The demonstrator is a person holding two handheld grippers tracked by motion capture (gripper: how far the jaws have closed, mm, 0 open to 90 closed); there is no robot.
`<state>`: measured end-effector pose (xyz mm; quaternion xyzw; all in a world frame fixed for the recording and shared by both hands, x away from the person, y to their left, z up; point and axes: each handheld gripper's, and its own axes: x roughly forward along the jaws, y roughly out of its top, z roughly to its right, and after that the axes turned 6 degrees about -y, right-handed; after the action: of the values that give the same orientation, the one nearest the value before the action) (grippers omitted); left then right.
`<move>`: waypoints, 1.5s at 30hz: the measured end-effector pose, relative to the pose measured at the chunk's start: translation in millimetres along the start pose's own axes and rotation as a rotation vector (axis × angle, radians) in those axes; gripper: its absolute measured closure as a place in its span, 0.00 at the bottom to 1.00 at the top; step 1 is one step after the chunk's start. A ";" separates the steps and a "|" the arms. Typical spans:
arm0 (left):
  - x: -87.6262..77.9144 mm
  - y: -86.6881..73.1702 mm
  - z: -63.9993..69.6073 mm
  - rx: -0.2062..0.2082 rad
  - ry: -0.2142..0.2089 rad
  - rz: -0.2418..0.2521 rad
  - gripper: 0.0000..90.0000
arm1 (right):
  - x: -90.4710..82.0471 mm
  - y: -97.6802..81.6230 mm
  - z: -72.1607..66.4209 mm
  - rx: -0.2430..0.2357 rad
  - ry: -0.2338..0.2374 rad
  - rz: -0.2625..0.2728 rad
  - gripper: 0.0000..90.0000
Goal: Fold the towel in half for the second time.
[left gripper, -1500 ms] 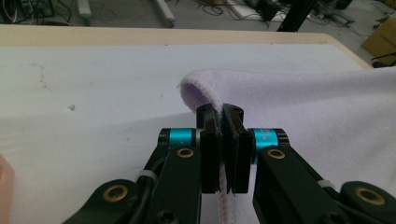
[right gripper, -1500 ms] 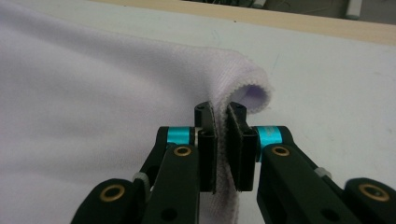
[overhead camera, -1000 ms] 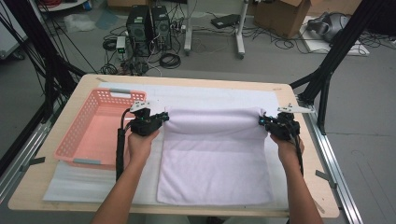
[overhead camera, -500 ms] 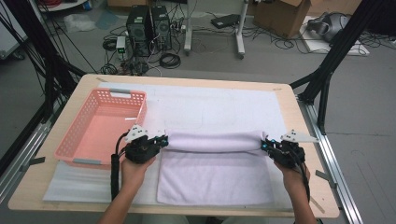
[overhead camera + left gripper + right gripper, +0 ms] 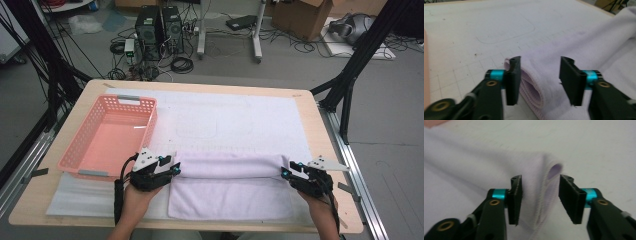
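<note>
Towel: (image 5: 227,185) white, lying on the mat near our edge of the table, its far part brought over toward us so a rounded fold runs from one gripper to the other.
Left gripper: (image 5: 176,168) at the towel's left end of the fold; our jaws have just been opening and now stand apart, the folded edge (image 5: 534,87) between them but the pads not pressing it, so we have let go.
Right gripper: (image 5: 286,172) at the towel's right end of the fold; jaws likewise just opened, the doubled corner (image 5: 541,192) loose between them, released.
Mat: (image 5: 260,115) white sheet under the towel, bare beyond the fold.
Basket: (image 5: 145,107) pink, left of the towel and farther back, nothing in it.
Table: (image 5: 320,150) wooden edge beyond the towel's right end.
Done: we judge one fold is laid and set down.
Left: the lower layer sticks out nearer us than the folded part, so we judge more folding remains, and perhaps a move to the basket.
</note>
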<state>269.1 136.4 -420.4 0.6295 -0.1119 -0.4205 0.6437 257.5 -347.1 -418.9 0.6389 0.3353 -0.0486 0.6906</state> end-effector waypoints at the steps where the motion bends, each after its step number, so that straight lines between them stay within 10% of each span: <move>1: 0.4 1.6 -1.9 -0.005 0.001 0.009 0.52 | -1.4 1.5 2.5 0.018 -0.005 0.022 0.54; 5: 13.4 8.0 -12.5 -0.053 -0.023 -0.014 0.46 | -7.6 10.3 10.6 0.107 -0.016 0.087 0.47; 11: 42.9 1.1 -17.8 -0.079 -0.025 -0.129 0.47 | 20.4 24.9 8.2 0.081 0.005 -0.005 0.45; 16: 46.1 -1.0 -16.3 -0.043 -0.013 -0.158 0.70 | 38.7 28.3 2.8 -0.008 -0.017 -0.073 0.74; 20: 37.7 0.1 -11.9 0.004 -0.028 -0.124 0.91 | 29.8 18.8 -0.7 -0.057 -0.021 -0.036 0.95; 27: 19.6 2.2 -4.0 0.033 -0.067 -0.054 0.91 | 1.7 -1.8 -5.4 -0.064 0.007 0.056 0.95; 45: -1.9 -10.8 11.1 0.017 -0.105 -0.036 0.91 | -33.5 -15.8 -7.5 -0.058 0.059 0.060 0.95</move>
<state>256.2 131.3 -427.5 0.6140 -0.1374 -0.4635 0.6239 220.8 -355.1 -414.4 0.6297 0.3375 0.0006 0.6997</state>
